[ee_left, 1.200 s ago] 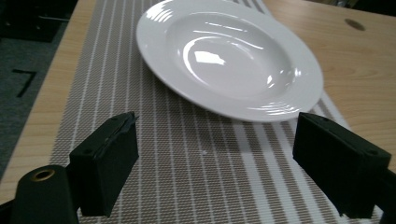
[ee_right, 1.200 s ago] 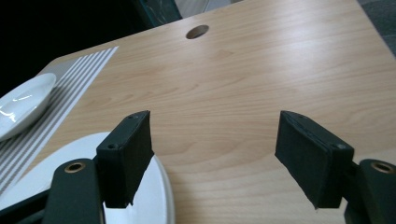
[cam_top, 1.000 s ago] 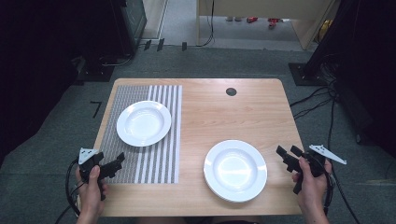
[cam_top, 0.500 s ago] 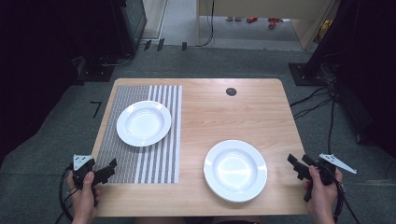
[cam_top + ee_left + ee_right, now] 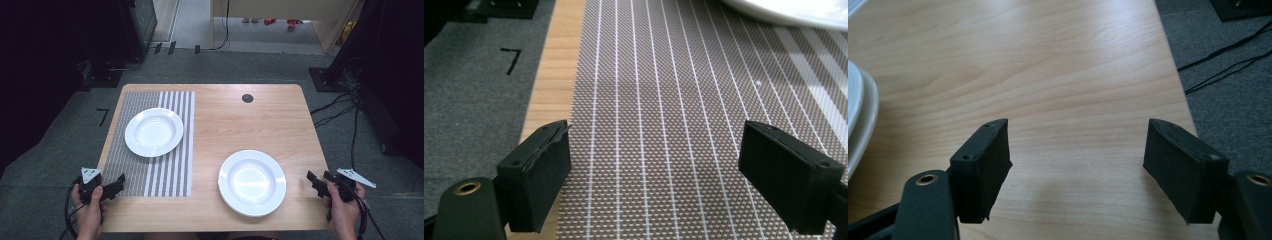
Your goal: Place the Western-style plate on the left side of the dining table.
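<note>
Right gripper (image 5: 316,181) at the light wooden table's (image 5: 280,125) near right edge, jaws wide, empty; round white stacked plates (image 5: 252,182) just to its left, apart. Left gripper (image 5: 116,186) wide, empty, over the brown striped woven placemat's (image 5: 160,175) near corner; white round plate (image 5: 153,132) beyond it.

Even overhead light brightens the tabletop (image 5: 240,125) while the upper left and right of the high view sink into darkness, both white plates (image 5: 252,182) glare softly, and close gripper pads (image 5: 983,165) blur slightly.
</note>
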Demonstrator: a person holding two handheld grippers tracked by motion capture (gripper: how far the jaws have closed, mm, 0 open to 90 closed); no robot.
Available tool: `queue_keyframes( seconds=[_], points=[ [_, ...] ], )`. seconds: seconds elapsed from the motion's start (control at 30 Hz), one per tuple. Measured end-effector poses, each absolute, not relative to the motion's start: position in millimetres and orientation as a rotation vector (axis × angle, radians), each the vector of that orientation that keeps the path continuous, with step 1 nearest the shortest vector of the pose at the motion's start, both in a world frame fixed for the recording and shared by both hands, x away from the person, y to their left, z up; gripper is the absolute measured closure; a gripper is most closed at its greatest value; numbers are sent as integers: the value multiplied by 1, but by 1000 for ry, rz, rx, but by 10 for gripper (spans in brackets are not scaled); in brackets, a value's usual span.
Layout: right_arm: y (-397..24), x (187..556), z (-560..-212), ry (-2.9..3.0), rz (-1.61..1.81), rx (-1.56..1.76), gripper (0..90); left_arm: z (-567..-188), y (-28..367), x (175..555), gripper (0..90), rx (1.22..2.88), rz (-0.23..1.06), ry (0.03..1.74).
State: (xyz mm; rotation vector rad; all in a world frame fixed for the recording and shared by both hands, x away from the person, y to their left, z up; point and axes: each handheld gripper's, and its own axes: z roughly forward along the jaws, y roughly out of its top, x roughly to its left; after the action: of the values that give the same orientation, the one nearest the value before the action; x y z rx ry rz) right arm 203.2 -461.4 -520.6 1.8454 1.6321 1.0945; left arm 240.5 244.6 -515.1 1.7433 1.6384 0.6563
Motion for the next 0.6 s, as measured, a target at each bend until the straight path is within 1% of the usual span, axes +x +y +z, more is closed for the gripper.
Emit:
queue_keyframes(
  seconds=[0.3, 0.6],
  points=[
    [-457, 205, -525, 1661, 1079, 1847, 264, -518, 237, 240, 115, 1814, 707, 1622],
    [-444, 208, -524, 1734, 951, 1769, 237, -518, 237, 240, 111, 1818, 709, 1620]
  ],
)
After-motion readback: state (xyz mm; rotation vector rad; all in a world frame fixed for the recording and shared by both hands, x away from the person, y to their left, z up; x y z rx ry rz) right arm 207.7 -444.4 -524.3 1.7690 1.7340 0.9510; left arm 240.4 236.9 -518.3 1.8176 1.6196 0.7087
